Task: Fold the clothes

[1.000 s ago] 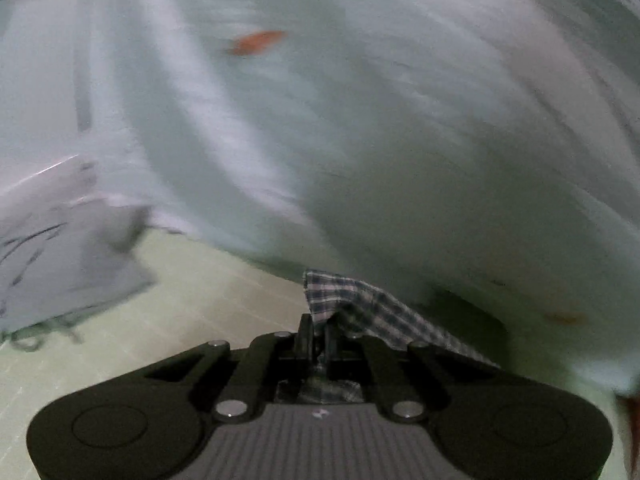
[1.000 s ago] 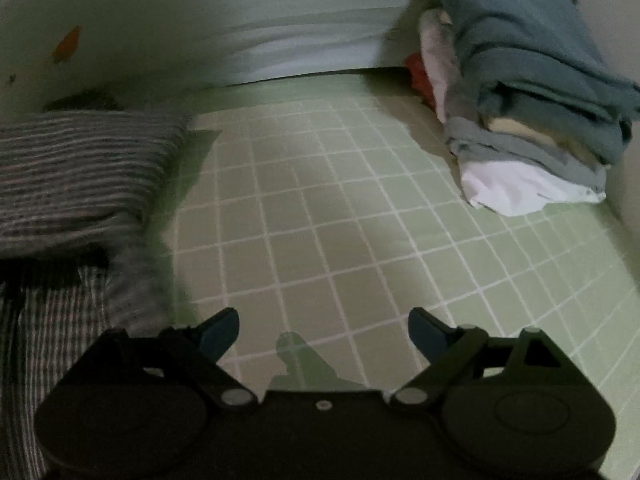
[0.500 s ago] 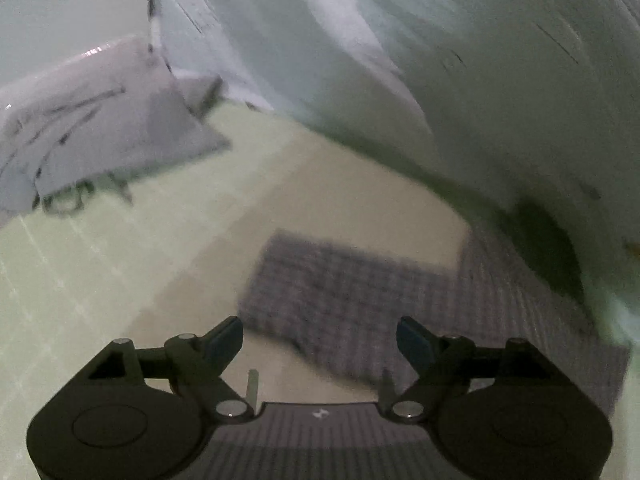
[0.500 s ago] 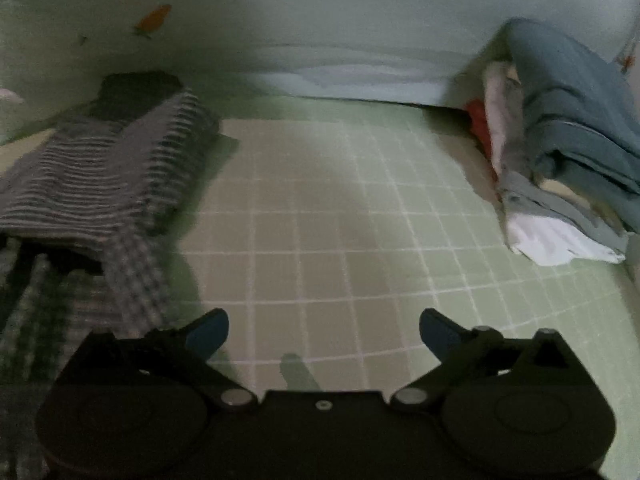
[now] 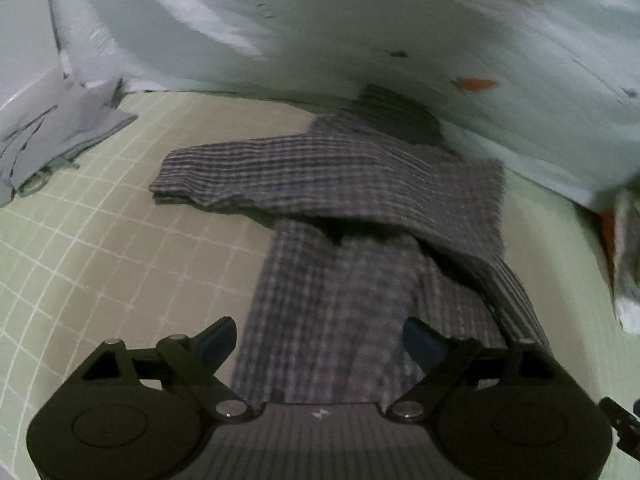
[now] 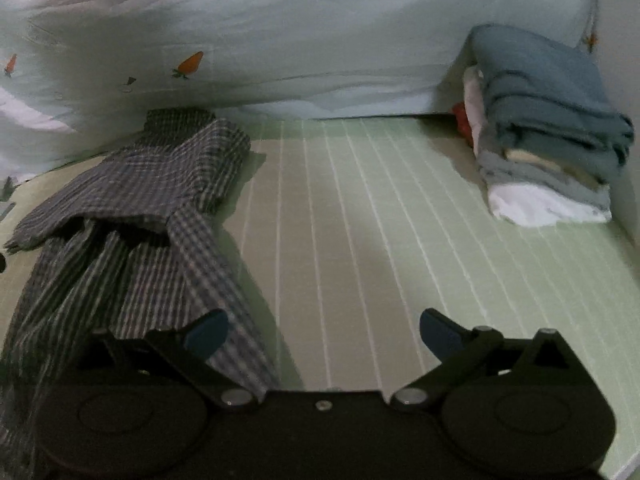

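We see the checked shirt (image 5: 352, 208) lying across the middle of the left wrist frame on the green gridded sheet (image 5: 100, 240), one part folded over the rest. The left gripper (image 5: 320, 340) hovers above it at lower centre, its jaws opening and pinching nothing. In the right wrist frame the shirt fills the left side; the right gripper (image 6: 324, 330) stands spread wide and empty. A stack of folded clothes (image 6: 540, 128) sits at upper right.

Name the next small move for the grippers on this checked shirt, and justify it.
Probably lower the left gripper, its jaws opening, onto the checked shirt: it lies loose, only partly folded, and the right gripper is open over bare sheet.
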